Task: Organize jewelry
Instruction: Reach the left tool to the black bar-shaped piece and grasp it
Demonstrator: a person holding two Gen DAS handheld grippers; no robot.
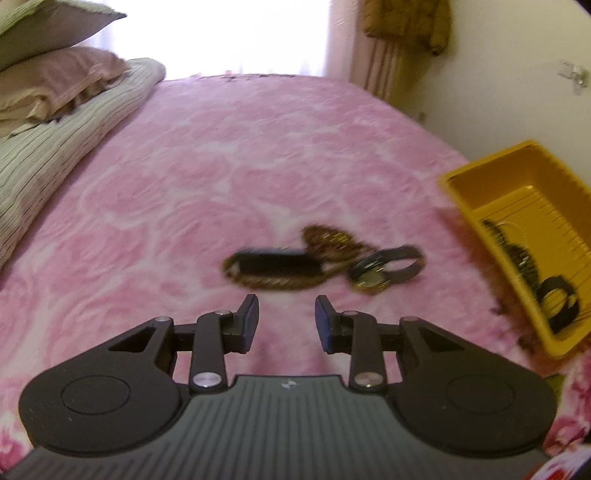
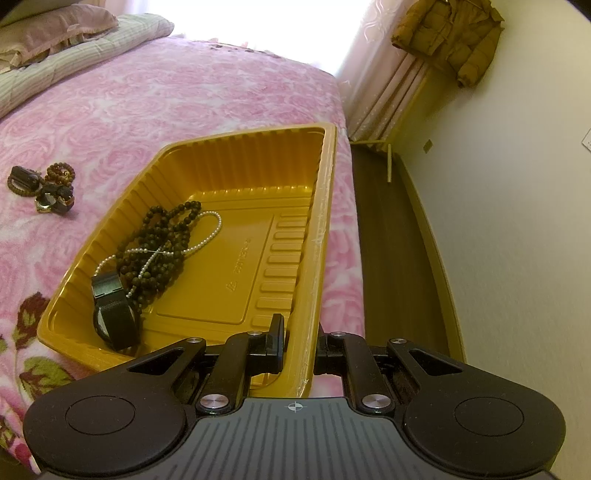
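Observation:
A yellow plastic tray sits on the pink bed and holds a dark bead necklace, a pearl strand and a black watch. My right gripper is shut on the tray's near right rim. On the bed lie a brown bead bracelet around a black case, more brown beads and a gold watch with a brown strap. My left gripper is open and empty just short of them. The tray also shows in the left wrist view.
Pillows and a striped quilt lie at the bed's far left. The bed's right edge drops to a dark floor beside a cream wall. A brown jacket hangs by the curtain.

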